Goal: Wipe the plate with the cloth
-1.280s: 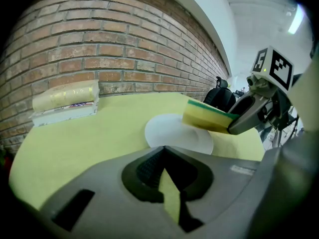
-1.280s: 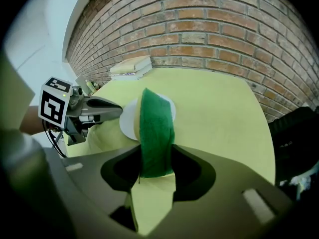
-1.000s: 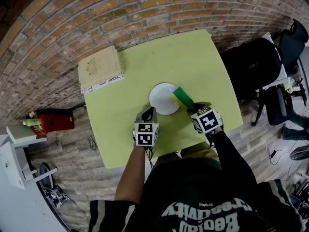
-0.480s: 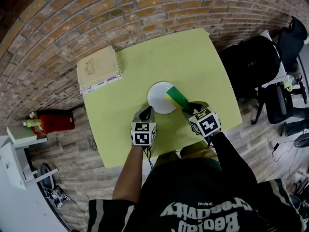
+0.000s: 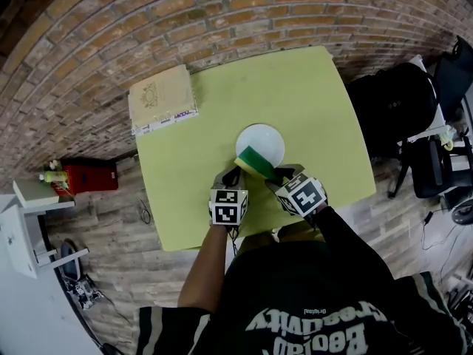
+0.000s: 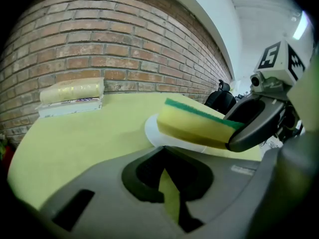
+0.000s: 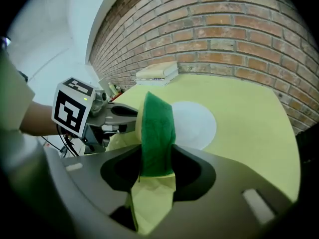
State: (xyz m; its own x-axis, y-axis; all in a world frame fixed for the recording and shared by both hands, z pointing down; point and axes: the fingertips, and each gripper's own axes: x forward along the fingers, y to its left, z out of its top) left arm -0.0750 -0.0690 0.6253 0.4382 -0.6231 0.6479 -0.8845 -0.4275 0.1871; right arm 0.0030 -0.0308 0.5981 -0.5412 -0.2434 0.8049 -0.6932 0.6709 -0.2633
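Right gripper (image 5: pixel 275 176) is pinching a yellow-and-green rectangular sponge (image 5: pixel 253 161) over the round white plate (image 5: pixel 262 140) at its 6 o'clock rim. Left gripper (image 5: pixel 231 177), jaws pressed together and empty, is waiting at 7 o'clock. Wiping is judged under way; the next stroke calls for sweeping the sponge flat toward 12 o'clock.

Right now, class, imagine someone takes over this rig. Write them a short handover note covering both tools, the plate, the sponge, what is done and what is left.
Left tool: shut and empty, just short of the plate's near edge.
Right tool: shut on the sponge, green side up.
Plate: white, in the middle of the green table. The sponge lies over its near rim, but contact cannot be told.
Done: the sponge is gripped and brought to the plate.
Left: wipe across the plate. How much is already wiped does not show.
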